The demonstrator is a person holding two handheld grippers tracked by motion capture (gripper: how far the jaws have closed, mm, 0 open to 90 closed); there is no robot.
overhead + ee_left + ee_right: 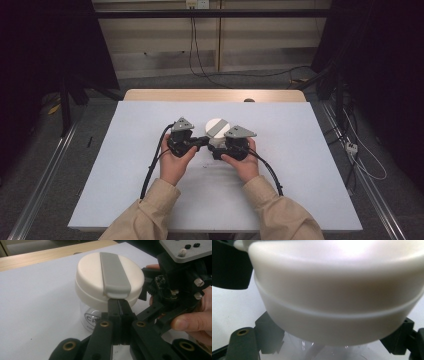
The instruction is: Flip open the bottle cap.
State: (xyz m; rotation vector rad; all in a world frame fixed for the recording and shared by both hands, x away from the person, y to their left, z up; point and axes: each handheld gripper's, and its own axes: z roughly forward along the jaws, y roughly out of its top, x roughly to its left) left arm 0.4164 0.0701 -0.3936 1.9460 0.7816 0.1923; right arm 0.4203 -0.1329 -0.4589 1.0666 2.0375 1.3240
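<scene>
One jar [217, 131] is standing on the white table sheet [125, 175], and two grippers are working at it, one in each of the person's two hands. From above, the jar is sitting near the middle of the sheet, directly between the two grippers, its round cream lid [90, 280] crossed by a single grey strip [114, 275]. The left gripper [202, 141] is reaching in from the jar's left side, the left hand [175, 162] wrapping its body, and the right gripper [216, 148] is pressing in from the right, the right hand [243, 162] behind it. In the left gripper view, its two black jaws are lying pressed flat together with no gap, their tips sitting just under the lip of the grey strip at the lid's near edge; whether they are pinching that lip or merely touching it, I cannot tell. The clear glass body [87, 317] with a printed mark is showing below the lid. In the right gripper view, the lid is looming right up against the camera, and two dark pads [268, 336] are sitting one at each side of the jar just beneath the lid, jaws spread wide around the glass and bearing against it. A beige sleeve [145, 215] is covering each of the two forearms, and one black cable [150, 170] is trailing from each gripper.
</scene>
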